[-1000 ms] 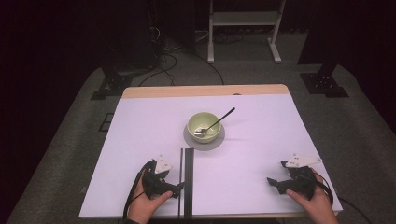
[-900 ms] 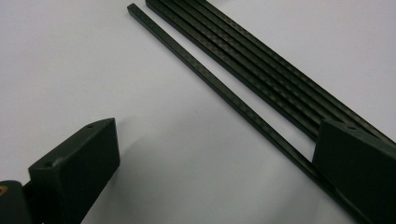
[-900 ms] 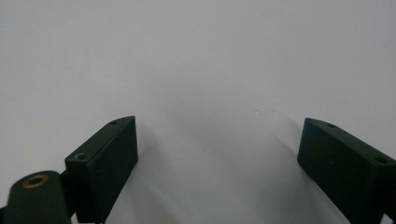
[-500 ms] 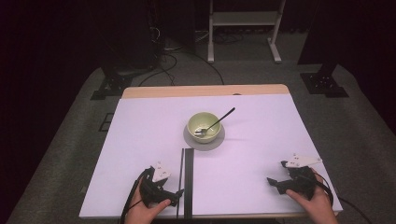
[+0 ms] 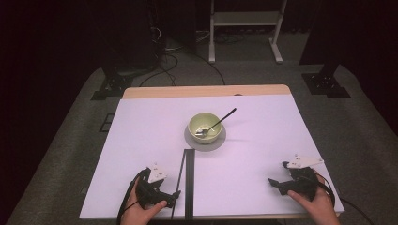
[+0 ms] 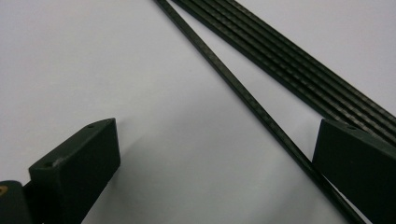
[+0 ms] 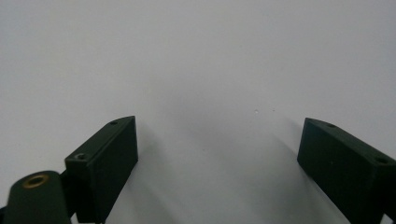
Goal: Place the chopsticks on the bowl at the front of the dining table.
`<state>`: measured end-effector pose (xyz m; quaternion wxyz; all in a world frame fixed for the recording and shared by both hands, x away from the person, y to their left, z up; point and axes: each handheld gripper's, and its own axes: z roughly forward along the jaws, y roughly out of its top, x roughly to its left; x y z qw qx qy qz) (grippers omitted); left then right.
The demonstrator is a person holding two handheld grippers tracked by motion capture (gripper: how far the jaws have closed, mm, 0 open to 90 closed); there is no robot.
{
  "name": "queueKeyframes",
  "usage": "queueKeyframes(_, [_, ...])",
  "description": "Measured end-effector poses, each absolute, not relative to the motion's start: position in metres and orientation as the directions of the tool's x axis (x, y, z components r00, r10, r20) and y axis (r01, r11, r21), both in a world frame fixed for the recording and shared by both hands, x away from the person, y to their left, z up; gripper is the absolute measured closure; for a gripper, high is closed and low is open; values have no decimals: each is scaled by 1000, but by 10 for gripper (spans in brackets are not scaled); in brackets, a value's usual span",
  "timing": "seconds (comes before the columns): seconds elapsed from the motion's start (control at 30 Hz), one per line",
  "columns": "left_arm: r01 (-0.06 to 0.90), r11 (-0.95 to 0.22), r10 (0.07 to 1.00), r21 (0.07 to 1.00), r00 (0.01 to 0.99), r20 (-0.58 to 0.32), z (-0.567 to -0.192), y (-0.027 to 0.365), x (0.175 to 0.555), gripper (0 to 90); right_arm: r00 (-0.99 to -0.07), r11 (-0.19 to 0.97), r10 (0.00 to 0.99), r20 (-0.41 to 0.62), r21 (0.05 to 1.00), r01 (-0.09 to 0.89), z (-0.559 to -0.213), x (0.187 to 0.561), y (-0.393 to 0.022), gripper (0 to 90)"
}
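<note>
A pale green bowl [image 5: 204, 125] stands on a grey coaster [image 5: 220, 140] at the table's middle, with a dark-handled spoon [image 5: 219, 121] leaning in it. A black ribbed strip [image 5: 188, 180] runs from the coaster to the front edge, and a thin black rod [image 5: 177, 183] lies slanted beside it. My left gripper [image 5: 172, 197] rests low at the front left, open, its jaws straddling the thin rod [image 6: 243, 95] next to the ribbed strip [image 6: 299, 70]. My right gripper [image 5: 274, 183] rests at the front right, open, with bare table between its jaws.
The white table top [image 5: 141, 131] has a wooden far edge [image 5: 206, 90]. Beyond it on the floor stand a white shelf frame [image 5: 244, 28], cables [image 5: 164, 51] and black stand feet [image 5: 326, 84].
My left gripper has slid back toward the front edge and slightly right, closer to the thin rod. The right gripper has stayed in place.
</note>
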<state>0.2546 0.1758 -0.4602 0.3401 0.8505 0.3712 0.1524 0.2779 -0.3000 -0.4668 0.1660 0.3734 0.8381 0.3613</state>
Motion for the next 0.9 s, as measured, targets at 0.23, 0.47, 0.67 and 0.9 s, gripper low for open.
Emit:
queueKeyframes(0.23, [539, -483, 749, 690, 662, 8, -458, 185, 257, 0, -666, 460, 746, -8, 730, 506, -467, 278, -300, 105])
queueKeyframes(0.47, [543, -480, 758, 689, 652, 15, -458, 192, 260, 0, -666, 460, 746, -8, 730, 506, -467, 278, -300, 106])
queueKeyframes(0.67, [551, -466, 770, 692, 637, 12, -457, 198, 261, 0, -666, 460, 746, -9, 730, 506, -467, 278, -300, 105])
queueKeyframes(0.9, [561, -460, 779, 688, 626, 10, -458, 206, 264, 0, -666, 460, 746, -9, 730, 506, -467, 278, -300, 106])
